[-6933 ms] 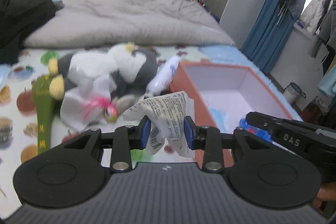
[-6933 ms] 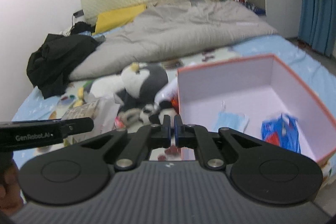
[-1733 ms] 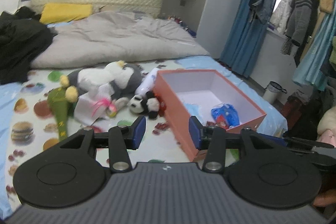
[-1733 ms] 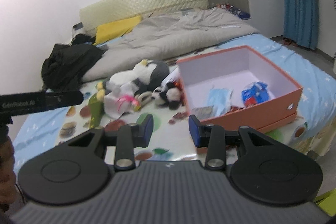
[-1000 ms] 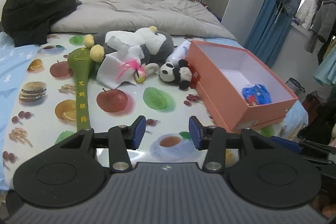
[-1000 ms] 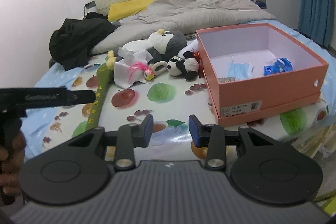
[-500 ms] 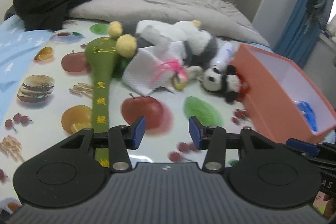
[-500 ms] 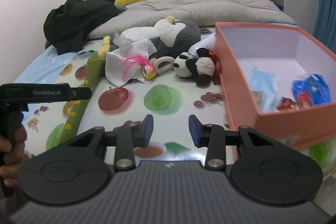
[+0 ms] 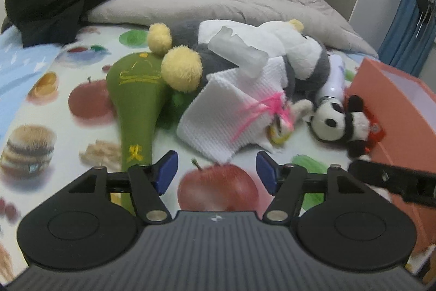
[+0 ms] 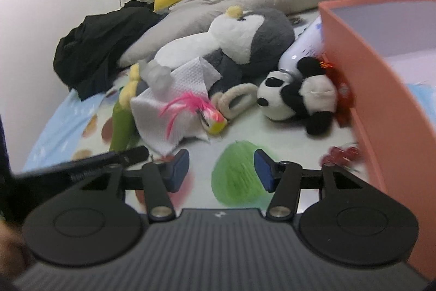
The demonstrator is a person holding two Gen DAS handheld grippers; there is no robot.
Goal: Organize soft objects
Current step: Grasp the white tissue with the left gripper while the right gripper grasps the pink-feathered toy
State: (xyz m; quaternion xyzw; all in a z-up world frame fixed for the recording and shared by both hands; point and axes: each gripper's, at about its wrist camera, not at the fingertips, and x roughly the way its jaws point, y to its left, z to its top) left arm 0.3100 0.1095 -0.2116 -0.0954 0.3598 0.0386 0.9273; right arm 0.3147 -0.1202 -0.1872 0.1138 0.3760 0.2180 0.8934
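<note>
Fruit-and-burger printed sheet (image 9: 90,132); black-and-white panda (image 10: 297,97); grey-white penguin (image 10: 253,40); green plush paddle (image 9: 136,100); orange box (image 10: 381,78); pink feather (image 10: 179,107).

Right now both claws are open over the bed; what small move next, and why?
Probably ease the right claw forward toward the panda plush. It lies loose on the sheet beside the orange box, ahead and slightly right of the open claw, so it looks like the nearest soft item to grab.

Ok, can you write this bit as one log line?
left gripper: open, empty | right gripper: open, empty | panda: beside orange box
</note>
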